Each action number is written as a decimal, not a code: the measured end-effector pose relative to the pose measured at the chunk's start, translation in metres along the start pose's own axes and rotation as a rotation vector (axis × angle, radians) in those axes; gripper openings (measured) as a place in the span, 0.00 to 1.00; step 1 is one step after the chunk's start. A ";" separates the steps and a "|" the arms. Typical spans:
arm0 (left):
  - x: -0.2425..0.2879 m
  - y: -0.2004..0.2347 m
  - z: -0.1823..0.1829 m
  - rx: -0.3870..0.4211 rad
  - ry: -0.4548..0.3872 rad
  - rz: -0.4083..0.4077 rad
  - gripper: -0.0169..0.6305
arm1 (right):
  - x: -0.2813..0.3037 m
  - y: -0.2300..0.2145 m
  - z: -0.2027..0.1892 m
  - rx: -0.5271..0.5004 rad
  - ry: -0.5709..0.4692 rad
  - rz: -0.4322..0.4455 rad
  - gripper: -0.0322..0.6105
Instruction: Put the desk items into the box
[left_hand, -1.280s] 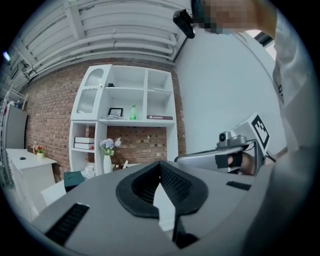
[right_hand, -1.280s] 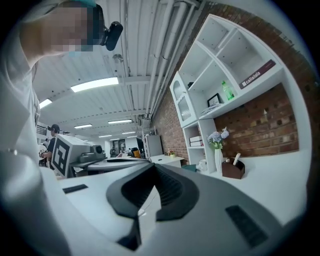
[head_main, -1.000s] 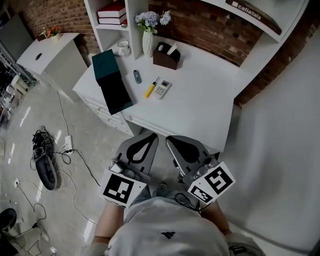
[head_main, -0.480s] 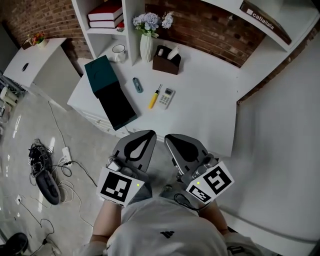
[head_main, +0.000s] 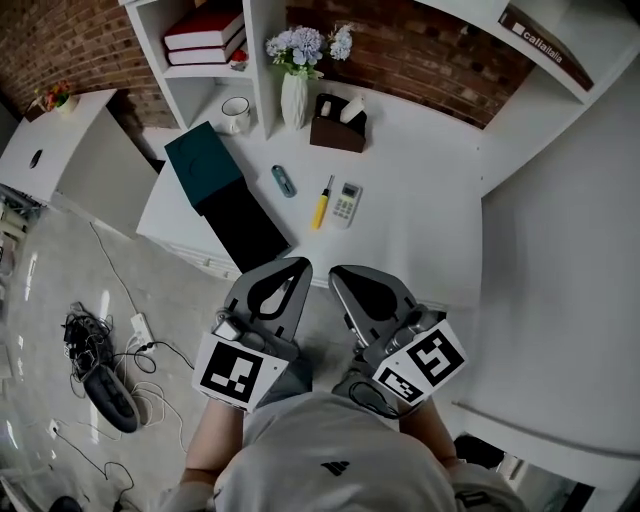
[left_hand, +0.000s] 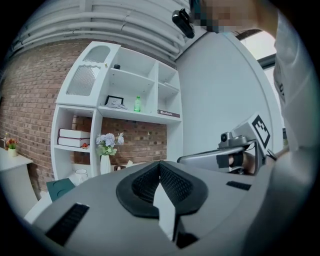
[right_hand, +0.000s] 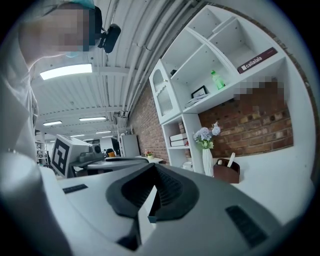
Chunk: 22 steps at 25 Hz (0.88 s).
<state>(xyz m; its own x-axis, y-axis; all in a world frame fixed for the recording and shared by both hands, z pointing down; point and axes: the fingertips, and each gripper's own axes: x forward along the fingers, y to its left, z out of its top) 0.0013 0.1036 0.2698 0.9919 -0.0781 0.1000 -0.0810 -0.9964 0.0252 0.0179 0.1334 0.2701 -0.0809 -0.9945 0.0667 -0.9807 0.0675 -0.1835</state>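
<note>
Both jaws closed together, empty: left gripper (head_main: 297, 266), right gripper (head_main: 340, 273)

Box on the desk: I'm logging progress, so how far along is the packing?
Done: nothing; the box lies open, seemingly empty. In hand: nothing; left hand-held gripper and right hand-held gripper are shut, empty. Left: the blue item, yellow tool and calculator lie on the desk.
</note>
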 end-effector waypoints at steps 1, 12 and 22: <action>0.000 0.004 -0.001 0.000 0.001 -0.009 0.05 | 0.004 0.000 0.000 0.001 -0.001 -0.010 0.06; 0.001 0.038 -0.009 -0.024 -0.003 -0.099 0.05 | 0.033 -0.001 -0.007 0.019 0.002 -0.124 0.06; 0.005 0.065 -0.016 -0.066 0.009 -0.070 0.05 | 0.061 -0.011 -0.010 0.017 0.043 -0.107 0.06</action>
<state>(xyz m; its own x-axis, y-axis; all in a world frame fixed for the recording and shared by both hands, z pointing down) -0.0003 0.0386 0.2883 0.9945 -0.0080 0.1044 -0.0183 -0.9950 0.0982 0.0216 0.0727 0.2860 0.0159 -0.9915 0.1292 -0.9810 -0.0404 -0.1895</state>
